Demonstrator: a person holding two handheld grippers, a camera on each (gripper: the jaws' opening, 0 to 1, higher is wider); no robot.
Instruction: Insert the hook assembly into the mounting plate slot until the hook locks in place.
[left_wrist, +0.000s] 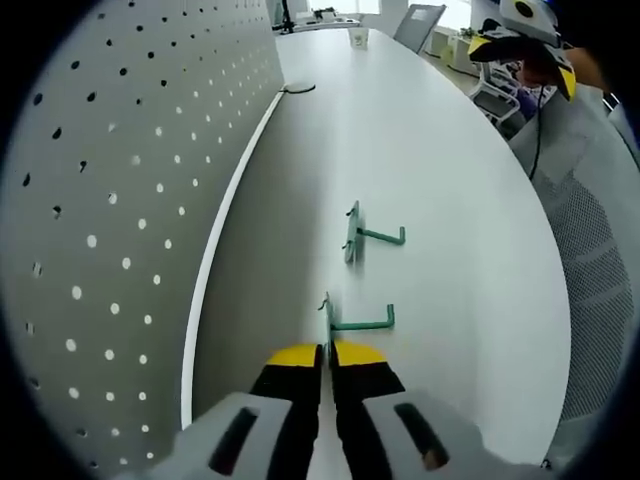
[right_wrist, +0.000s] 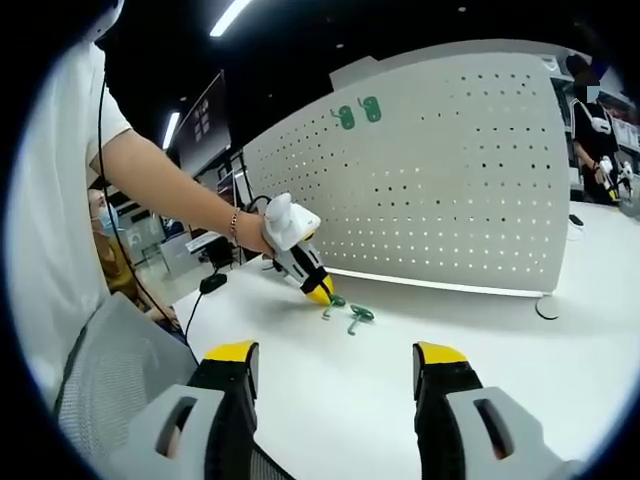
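Note:
Two green hooks lie on the white table (left_wrist: 440, 180): a near hook (left_wrist: 358, 320) and a far hook (left_wrist: 375, 237). My left gripper (left_wrist: 325, 355) is shut, and its yellow tips sit just behind the near hook's plate; I cannot tell whether they touch it. To the left stands the white pegboard (left_wrist: 120, 200). In the right gripper view a hand holds the left gripper (right_wrist: 297, 255) down at the two hooks (right_wrist: 345, 310). My right gripper (right_wrist: 335, 365) is open, held well back with nothing between its jaws. The pegboard (right_wrist: 450, 180) carries two green pieces (right_wrist: 357, 113) near its top.
A paper cup (left_wrist: 358, 37) and a black ring (left_wrist: 298, 88) sit at the table's far end. A mesh chair (left_wrist: 590, 250) stands by the table's right edge. The right gripper (left_wrist: 525, 60) shows at top right. Another person (right_wrist: 590, 120) stands past the pegboard.

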